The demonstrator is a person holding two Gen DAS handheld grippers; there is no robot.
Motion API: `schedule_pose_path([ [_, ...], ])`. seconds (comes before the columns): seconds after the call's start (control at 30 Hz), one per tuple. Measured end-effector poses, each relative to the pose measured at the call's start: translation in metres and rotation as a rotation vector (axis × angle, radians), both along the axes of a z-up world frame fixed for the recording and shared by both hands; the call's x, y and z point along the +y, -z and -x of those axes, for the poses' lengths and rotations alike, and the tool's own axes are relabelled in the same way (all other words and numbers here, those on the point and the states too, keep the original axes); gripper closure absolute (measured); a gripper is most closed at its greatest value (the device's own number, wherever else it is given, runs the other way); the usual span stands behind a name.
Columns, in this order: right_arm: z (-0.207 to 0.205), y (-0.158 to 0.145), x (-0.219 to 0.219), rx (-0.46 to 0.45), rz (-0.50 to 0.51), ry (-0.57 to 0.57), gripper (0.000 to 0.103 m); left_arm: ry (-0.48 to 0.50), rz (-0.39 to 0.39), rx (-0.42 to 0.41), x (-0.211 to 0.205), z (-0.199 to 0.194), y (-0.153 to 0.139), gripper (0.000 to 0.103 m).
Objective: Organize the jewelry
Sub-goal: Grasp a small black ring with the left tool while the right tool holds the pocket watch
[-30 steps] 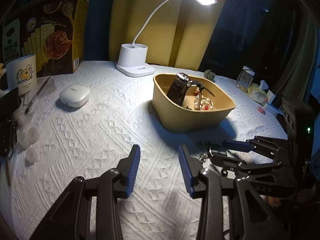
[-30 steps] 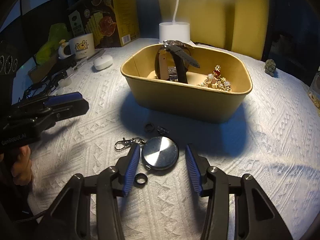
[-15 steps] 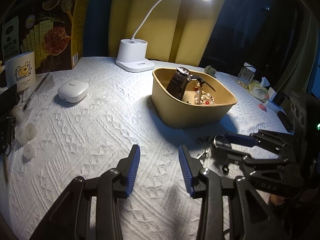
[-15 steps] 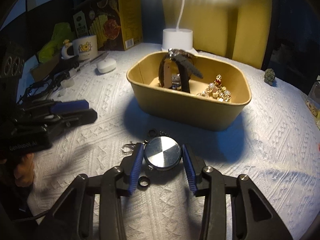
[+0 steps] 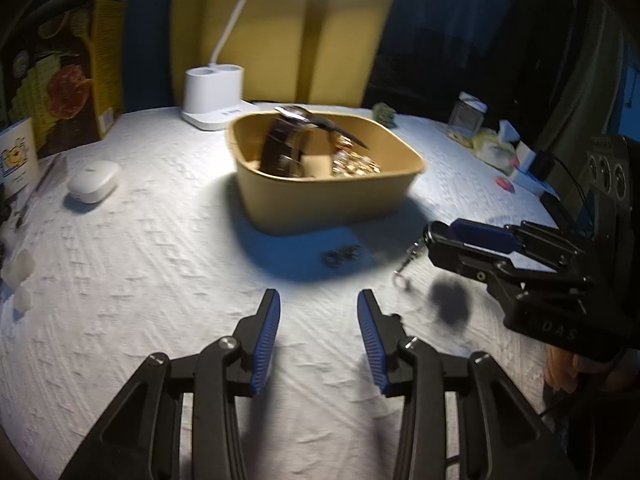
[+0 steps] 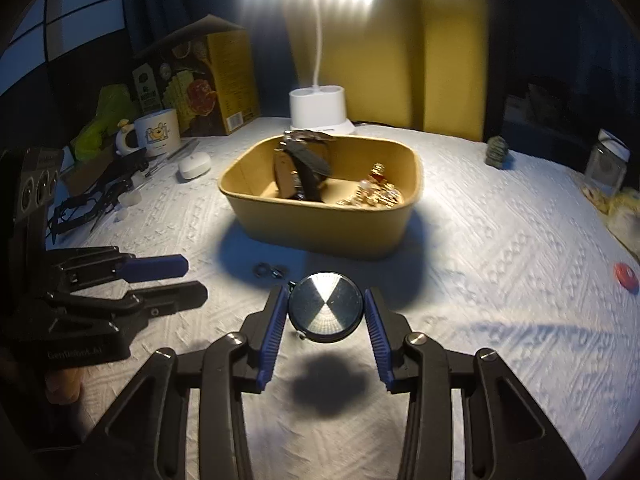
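Your right tool [image 6: 325, 312] clenched on round pocket watch [image 6: 326, 307], blue pads against both its sides; watch lifted clear of desk [image 6: 500, 280], dark shadow on white cloth beneath. Watch clip chain [image 5: 406, 265] dangles below the tool in left view. Your left tool [image 5: 319, 336] released, jaws spread, nothing between them, low over cloth. Tan box [image 6: 320, 224] just beyond watch, holding strap watch [image 6: 302, 172] and gold jewelry [image 6: 372, 196]. Two small rings [image 6: 270, 270] on cloth between box and watch.
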State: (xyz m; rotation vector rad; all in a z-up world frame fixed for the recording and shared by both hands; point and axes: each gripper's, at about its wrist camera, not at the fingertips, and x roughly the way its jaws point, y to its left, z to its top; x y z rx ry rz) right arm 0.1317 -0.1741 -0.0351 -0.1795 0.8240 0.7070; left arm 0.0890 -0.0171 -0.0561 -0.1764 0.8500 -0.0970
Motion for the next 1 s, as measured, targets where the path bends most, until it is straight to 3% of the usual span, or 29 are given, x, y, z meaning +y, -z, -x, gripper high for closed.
schedule_pose_path([
  [0.33, -0.001, 0.004, -0.043, 0.012, -0.033, 0.060, 0.066, 0.053, -0.043, 0.043, -0.035, -0.008, 0.008, 0.064],
  [0.47, -0.001, 0.003, -0.058, 0.019, -0.062, 0.080, 0.066, 0.094, -0.107, 0.047, -0.053, -0.010, 0.008, 0.064],
  [0.53, -0.001, 0.002, -0.063, 0.019, -0.067, 0.085, 0.066, 0.115, -0.129, 0.045, -0.059, -0.011, 0.007, 0.076],
  [0.7, 0.001, 0.001, -0.071, 0.014, -0.075, 0.093, 0.066, 0.123, -0.183, 0.059, -0.066, -0.013, 0.011, 0.091],
  [1.0, 0.001, -0.003, -0.076, 0.007, -0.073, 0.104, 0.066, 0.110, -0.161, 0.046, -0.058, -0.011, 0.003, 0.091],
])
